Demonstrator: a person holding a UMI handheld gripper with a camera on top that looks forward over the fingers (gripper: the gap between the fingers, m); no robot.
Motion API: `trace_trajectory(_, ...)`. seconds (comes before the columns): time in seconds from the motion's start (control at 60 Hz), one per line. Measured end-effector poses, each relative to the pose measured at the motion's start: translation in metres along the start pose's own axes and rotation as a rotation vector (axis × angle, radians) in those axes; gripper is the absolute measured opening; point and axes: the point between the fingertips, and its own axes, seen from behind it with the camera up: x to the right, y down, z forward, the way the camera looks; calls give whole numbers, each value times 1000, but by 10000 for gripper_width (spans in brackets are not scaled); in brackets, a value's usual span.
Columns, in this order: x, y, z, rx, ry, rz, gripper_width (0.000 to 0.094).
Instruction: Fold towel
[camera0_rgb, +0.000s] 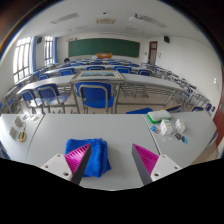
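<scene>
A blue towel (93, 155) lies crumpled on the grey table (120, 130), just ahead of and partly behind my left finger. My gripper (112, 160) is open, hovering over the table's near edge. Its left finger's pink pad (79, 154) overlaps the towel's near side; the right finger's pad (146, 158) stands over bare table to the right of the towel. Nothing is held between the fingers.
A small cluster of objects, white and green (166, 126), sits on the table at the right. Beyond the table stand rows of desks with blue chairs (94, 96) and a green chalkboard (104, 47) on the far wall.
</scene>
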Motion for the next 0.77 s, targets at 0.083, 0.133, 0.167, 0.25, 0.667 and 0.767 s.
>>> trace_trajectory(0.083,-9,-2,-35,27,-4,-1,853)
trace_trajectory(0.133,-18,-3,-59,45,-7,-1,852)
trace_trajectory(0.167,-26,-5,-77,55,-6,0,851)
trace_trajectory(0.25,-40,-3,-118,81,-3,2,852)
trace_trajectory(0.667,-88,26,-252,139,-1,-12,854)
trace_trajectory(0.767,-89,28,-261,140,-2,-6,854)
